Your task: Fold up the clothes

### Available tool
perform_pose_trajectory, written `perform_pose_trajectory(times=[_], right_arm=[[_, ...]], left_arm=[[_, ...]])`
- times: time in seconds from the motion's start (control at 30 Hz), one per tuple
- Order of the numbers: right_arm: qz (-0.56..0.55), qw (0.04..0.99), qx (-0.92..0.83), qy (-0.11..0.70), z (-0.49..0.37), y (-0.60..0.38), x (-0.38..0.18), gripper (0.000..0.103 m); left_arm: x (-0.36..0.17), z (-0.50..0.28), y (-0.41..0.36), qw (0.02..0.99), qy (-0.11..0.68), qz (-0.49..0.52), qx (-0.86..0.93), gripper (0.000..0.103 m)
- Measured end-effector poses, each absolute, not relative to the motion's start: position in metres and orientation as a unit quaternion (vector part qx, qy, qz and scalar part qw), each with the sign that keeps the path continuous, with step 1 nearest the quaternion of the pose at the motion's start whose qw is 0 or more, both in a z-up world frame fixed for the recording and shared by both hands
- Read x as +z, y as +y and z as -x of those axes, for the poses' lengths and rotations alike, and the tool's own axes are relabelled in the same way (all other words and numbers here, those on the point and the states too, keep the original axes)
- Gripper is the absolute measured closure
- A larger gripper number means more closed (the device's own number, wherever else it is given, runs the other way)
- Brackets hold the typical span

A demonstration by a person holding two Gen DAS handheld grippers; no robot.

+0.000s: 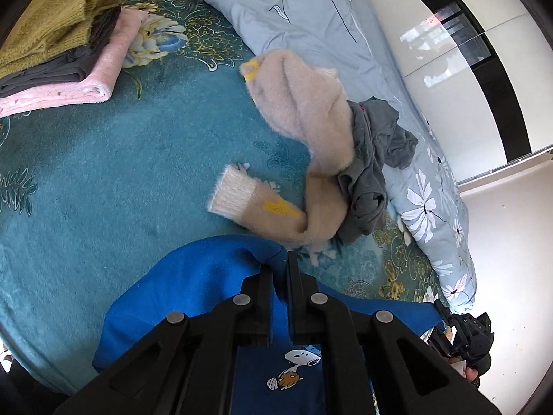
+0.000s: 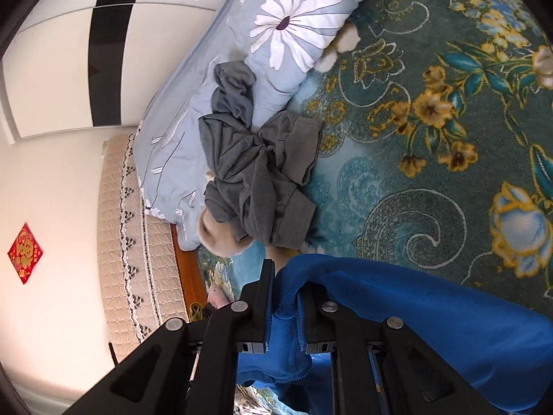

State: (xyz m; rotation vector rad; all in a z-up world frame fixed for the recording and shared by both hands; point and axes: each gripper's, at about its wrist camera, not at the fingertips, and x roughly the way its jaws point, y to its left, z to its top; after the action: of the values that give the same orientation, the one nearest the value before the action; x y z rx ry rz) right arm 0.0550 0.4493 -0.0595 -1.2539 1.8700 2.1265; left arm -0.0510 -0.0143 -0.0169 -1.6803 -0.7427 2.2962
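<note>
Blue fleece sweatshirt with a cartoon dog print, over the teal floral bed: left gripper and right gripper fingers both clamp its edge.

blue sweatshirt with cartoon dog, teal floral blanket, grey garment

I'm in a home bedroom: a bed with floral teal cover, a rolled quilt along its edge, glossy wardrobe beside.
</note>
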Motion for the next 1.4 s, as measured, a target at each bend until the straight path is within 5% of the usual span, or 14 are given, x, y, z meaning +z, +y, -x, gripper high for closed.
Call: perform_pose_trajectory(times=[0.47,0.57,0.63,0.73,1.17,1.4], right_arm=[[0.447,0.115,0.652,0.601,-0.024,0.450,-0.122,0.089],[0.451,0.129,0.651,0.597,-0.025,0.450,-0.127,0.087],[0.443,0.143,0.652,0.599,-0.028,0.452,-0.128,0.070],[0.426,0.154,0.663,0.596,-0.033,0.454,-0.122,0.048],[0.352,0.076,0.776,0.517,-0.074,0.455,-0.009,0.035],[0.362,0.106,0.770,0.514,-0.126,0.454,-0.017,0.035]], left_arm=[[-0.083,0.083,0.012,0.077,-0.203,0.615,0.758,0.096],[-0.090,0.080,0.009,0.081,-0.210,0.620,0.752,0.082],[-0.090,0.078,0.005,0.091,-0.223,0.620,0.747,0.065],[-0.086,0.075,-0.004,0.102,-0.248,0.615,0.742,0.055],[-0.011,0.045,-0.093,0.114,-0.282,0.517,0.800,0.047],[-0.059,0.037,-0.133,0.014,-0.231,0.577,0.783,0.046]])
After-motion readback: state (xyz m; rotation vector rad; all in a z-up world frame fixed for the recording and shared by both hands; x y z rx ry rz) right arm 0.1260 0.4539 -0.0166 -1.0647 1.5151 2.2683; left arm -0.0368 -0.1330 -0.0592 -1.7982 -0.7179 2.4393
